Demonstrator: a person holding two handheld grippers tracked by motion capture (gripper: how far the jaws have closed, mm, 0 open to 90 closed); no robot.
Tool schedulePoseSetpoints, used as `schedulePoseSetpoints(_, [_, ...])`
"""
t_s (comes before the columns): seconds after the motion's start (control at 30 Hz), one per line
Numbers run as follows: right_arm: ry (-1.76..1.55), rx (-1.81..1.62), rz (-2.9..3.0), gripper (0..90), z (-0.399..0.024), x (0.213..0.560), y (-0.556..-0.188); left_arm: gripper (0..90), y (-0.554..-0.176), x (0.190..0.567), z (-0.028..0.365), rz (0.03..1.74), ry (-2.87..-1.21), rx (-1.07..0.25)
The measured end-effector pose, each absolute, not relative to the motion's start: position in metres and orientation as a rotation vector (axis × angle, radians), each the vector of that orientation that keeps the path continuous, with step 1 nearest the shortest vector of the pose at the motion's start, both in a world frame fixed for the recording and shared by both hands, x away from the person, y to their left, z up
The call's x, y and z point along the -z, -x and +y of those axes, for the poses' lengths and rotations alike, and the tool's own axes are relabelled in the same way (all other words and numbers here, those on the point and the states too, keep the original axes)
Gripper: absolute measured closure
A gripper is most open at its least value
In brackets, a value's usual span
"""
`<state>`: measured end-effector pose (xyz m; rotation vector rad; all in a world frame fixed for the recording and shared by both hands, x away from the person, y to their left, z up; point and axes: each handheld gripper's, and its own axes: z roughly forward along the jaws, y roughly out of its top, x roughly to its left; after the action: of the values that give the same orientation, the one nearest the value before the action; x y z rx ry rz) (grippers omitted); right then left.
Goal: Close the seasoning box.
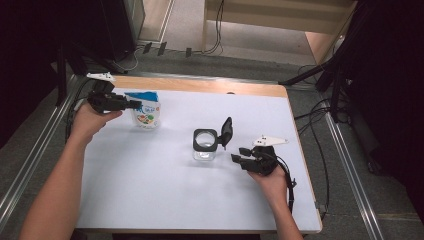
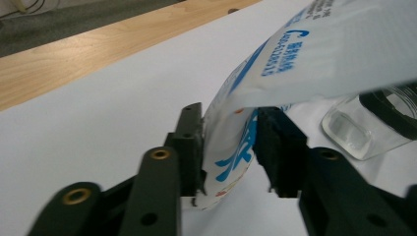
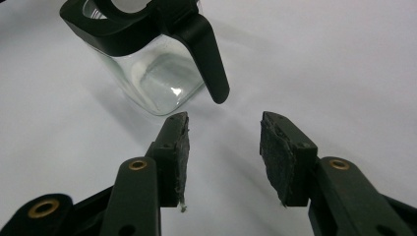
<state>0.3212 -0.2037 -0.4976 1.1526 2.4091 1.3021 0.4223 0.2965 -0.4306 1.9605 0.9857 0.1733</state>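
Observation:
A white pouch (image 1: pixel 146 111) with blue print stands at the far left of the white table top (image 1: pixel 150 190). My left gripper (image 1: pixel 136 104) comes at it from the left, level with the table. In the left gripper view the pouch (image 2: pixel 314 54) fills the gap of the left gripper (image 2: pixel 228 128), and both pads press on its lower side. A clear glass jar (image 1: pixel 204 146) with a black rim stands mid-table, its black lid (image 1: pixel 226 131) flipped up. My right gripper (image 1: pixel 239 154) sits just right of it, open and empty. In the right gripper view the jar (image 3: pixel 147 73) is a little beyond the right gripper (image 3: pixel 223 128).
A bare wooden strip (image 1: pixel 200 85) runs along the table's far edge. Metal rails (image 1: pixel 30 155) flank both sides, and cables (image 1: pixel 310 125) trail on the floor to the right. The jar (image 2: pixel 364 128) lies beyond the pouch in the left gripper view.

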Motion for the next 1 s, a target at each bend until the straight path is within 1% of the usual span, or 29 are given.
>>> schedulePoseSetpoints(0.17, [-1.155, -1.315, 2.403, 54.9, -0.204, 0.497, -0.321, 81.2, -0.417, 0.429, 0.292, 0.993, -1.98, -0.189])
schedulePoseSetpoints(0.27, [-1.153, -1.327, 2.395, 54.8, -0.204, 0.495, -0.32, 86.0, -0.416, 0.426, 0.288, 1.023, -1.977, -0.158])
schedulePoseSetpoints(0.37, [-1.162, -1.344, 2.394, 54.5, -0.204, 0.494, -0.319, 87.6, -0.415, 0.423, 0.282, 1.04, -1.96, -0.131])
schedulePoseSetpoints(0.47, [-1.145, -1.358, 2.388, 54.6, -0.203, 0.492, -0.318, 88.9, -0.412, 0.42, 0.276, 1.028, -1.964, -0.139])
schedulePoseSetpoints(0.57, [-1.135, -1.367, 2.388, 54.7, -0.202, 0.49, -0.316, 89.5, -0.409, 0.415, 0.273, 1.013, -1.932, -0.108])
schedulePoseSetpoints(0.83, [-1.104, -1.404, 2.392, 55.7, -0.196, 0.482, -0.305, 89.7, -0.387, 0.395, 0.26, 0.986, -1.903, -0.095])
schedulePoseSetpoints(0.93, [-1.084, -1.418, 2.406, 58.3, -0.192, 0.479, -0.3, 89.6, -0.377, 0.394, 0.257, 0.973, -1.875, -0.077])
schedulePoseSetpoints(0.97, [-1.089, -1.421, 2.421, 60.3, -0.19, 0.478, -0.299, 89.7, -0.376, 0.394, 0.256, 0.978, -1.877, -0.075])
schedulePoseSetpoints(1.0, [-1.094, -1.421, 2.437, 60.4, -0.188, 0.478, -0.297, 89.7, -0.374, 0.392, 0.255, 0.98, -1.888, -0.06])
